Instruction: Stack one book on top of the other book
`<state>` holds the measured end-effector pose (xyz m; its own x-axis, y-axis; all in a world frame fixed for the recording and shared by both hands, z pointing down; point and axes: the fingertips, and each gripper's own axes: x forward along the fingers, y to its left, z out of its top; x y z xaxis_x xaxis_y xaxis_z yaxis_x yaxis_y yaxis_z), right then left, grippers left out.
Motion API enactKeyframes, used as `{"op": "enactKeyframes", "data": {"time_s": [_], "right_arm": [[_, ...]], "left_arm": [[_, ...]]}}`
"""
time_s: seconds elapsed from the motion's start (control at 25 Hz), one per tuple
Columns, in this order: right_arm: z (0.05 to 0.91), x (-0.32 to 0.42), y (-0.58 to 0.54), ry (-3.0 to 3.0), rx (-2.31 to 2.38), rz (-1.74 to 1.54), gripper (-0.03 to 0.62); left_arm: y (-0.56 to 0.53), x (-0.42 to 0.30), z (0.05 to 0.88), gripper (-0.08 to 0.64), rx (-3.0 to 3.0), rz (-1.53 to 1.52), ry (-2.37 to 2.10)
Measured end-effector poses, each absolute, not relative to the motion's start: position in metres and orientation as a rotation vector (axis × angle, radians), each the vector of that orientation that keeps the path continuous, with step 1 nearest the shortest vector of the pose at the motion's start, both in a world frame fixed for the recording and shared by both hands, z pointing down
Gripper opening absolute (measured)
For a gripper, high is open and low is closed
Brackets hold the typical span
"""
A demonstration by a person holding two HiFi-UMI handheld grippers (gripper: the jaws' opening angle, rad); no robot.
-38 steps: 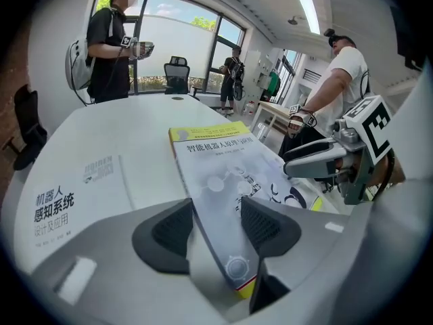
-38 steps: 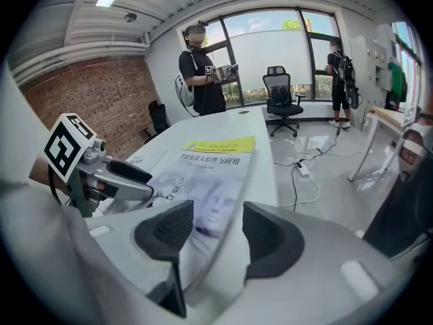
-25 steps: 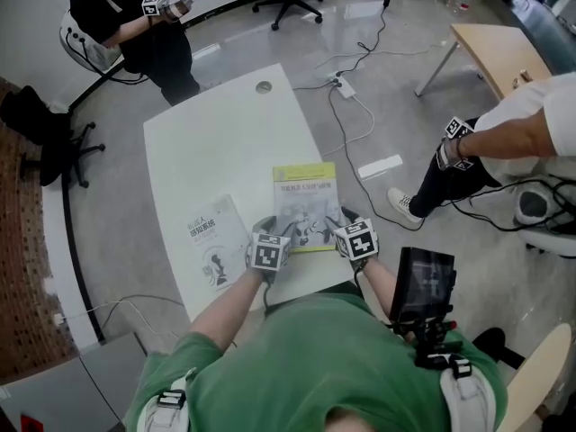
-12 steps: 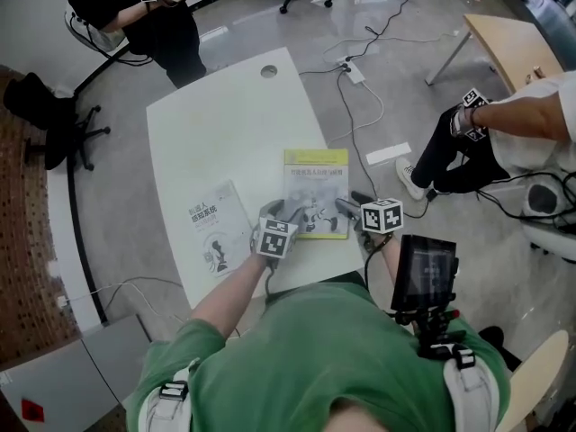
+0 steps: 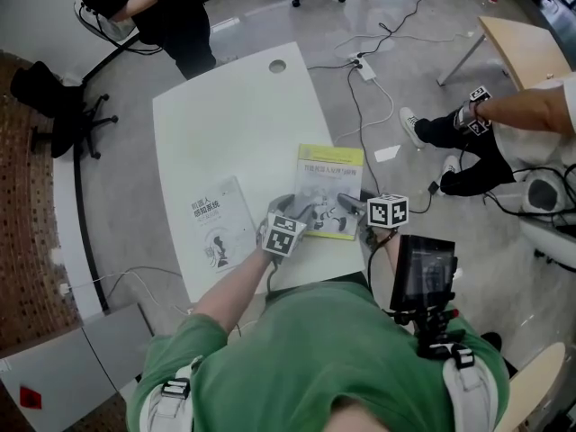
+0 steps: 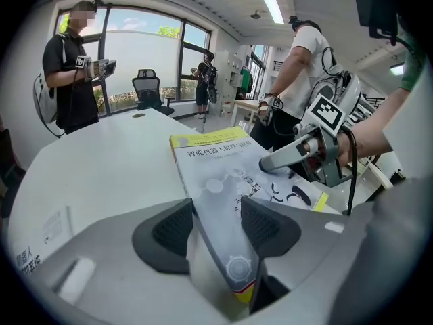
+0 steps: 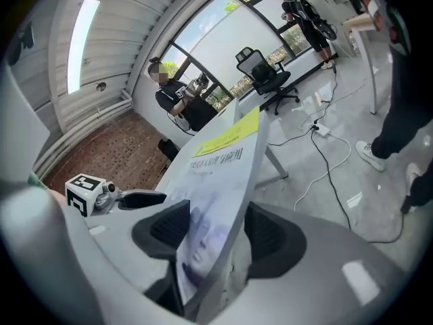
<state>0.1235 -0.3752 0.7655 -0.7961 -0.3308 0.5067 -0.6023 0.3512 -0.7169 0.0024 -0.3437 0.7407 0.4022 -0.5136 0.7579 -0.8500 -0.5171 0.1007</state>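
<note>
Yellow-topped book (image 5: 329, 180): near corners between the spread, unpinching jaws of left gripper (image 6: 216, 227) and right gripper (image 7: 216, 234). Its right side runs along the edge of the table (image 5: 236, 106). White book (image 5: 216, 230) lies apart to the left, with open surface beyond both.

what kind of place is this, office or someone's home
Most likely an open office or lab workspace, not a home: a white table, a swivel office chair by tall windows, and a power strip lying on the floor.

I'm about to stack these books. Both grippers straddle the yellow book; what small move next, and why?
Probably close both grippers: the left gripper and right gripper each have an edge of the yellow book between open jaws, not pinched. Then it can lift toward the white book.
</note>
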Motion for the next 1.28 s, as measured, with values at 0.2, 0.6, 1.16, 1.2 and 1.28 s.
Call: {"op": "enactKeyframes", "data": {"time_s": [0.2,0.6,1.16,1.2,1.28], "right_arm": [[0.761,0.125,-0.376,-2.35,0.842,1.266,0.234],[0.74,0.123,-0.38,-2.403,0.882,1.056,0.133],[0.7,0.112,-0.39,-2.505,0.915,1.143,0.072],[0.696,0.11,-0.39,-2.514,0.909,1.149,0.071],[0.691,0.107,-0.392,-2.531,0.894,1.156,0.069]], "left_arm": [[-0.344,0.003,0.743,0.236,2.185,0.913,-1.161],[-0.347,0.002,0.748,0.236,2.185,0.866,-1.156],[-0.344,0.004,0.748,0.23,2.193,0.796,-1.158],[-0.343,0.004,0.747,0.227,2.196,0.789,-1.161],[-0.343,0.003,0.746,0.221,2.2,0.775,-1.169]]}}
